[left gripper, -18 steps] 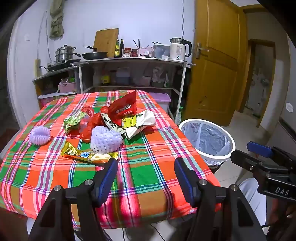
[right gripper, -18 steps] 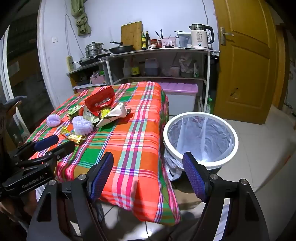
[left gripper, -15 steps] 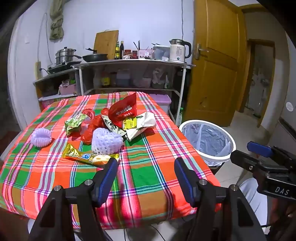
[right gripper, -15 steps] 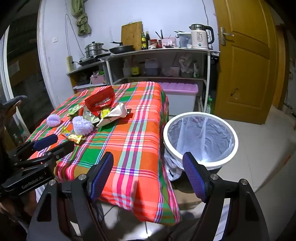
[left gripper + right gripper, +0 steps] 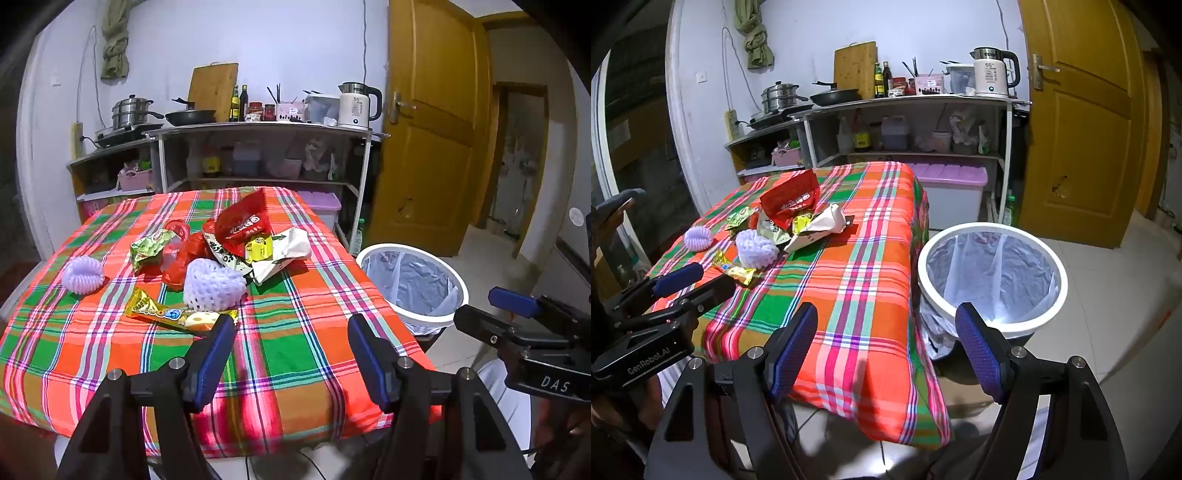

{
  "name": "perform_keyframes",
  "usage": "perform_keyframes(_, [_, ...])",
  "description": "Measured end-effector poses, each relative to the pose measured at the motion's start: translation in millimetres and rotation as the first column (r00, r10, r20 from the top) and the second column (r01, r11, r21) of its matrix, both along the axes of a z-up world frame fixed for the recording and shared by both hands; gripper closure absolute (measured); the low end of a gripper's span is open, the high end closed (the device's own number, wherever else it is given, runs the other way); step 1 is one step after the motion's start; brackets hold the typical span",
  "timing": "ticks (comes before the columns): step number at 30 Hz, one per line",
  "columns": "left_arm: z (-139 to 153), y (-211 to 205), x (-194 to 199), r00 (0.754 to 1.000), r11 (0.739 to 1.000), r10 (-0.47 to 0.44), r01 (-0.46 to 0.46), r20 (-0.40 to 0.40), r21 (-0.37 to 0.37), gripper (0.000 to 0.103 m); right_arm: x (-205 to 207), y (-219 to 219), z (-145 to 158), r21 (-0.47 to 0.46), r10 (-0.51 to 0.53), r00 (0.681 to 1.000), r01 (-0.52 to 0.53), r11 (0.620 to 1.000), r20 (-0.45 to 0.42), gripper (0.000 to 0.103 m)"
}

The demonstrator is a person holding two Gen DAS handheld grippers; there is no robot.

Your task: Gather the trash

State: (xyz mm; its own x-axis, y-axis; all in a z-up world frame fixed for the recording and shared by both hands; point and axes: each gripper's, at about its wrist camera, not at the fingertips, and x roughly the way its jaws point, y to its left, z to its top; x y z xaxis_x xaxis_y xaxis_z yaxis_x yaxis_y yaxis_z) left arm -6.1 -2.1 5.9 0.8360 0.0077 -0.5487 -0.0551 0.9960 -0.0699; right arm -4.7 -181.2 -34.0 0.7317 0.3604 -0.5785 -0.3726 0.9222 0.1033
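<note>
Two grippers hang above the near edge of the table [image 5: 92, 354], which has a checked cloth. The left gripper [image 5: 290, 354] has its jaws spread wide with nothing between them, and the right gripper [image 5: 886, 349] is also spread wide and empty. The trash lies in a heap in the middle of the table: a red packet [image 5: 243, 225], a white foam net [image 5: 214, 284], a yellow wrapper [image 5: 173, 314]. A second foam net [image 5: 82, 275] lies apart on the left. The trash bin [image 5: 993, 275] stands on the floor just beside the table.
</note>
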Motion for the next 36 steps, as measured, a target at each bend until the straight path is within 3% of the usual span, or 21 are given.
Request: perform_keyframes(36, [-7.0,-3.4,1.3,1.0,1.0,-0.007,0.006,-0.017,-0.006,0.04,2.3,0.2,-7.3,0.002,-0.001,1.0,0.001,1.0,-0.013,0.026])
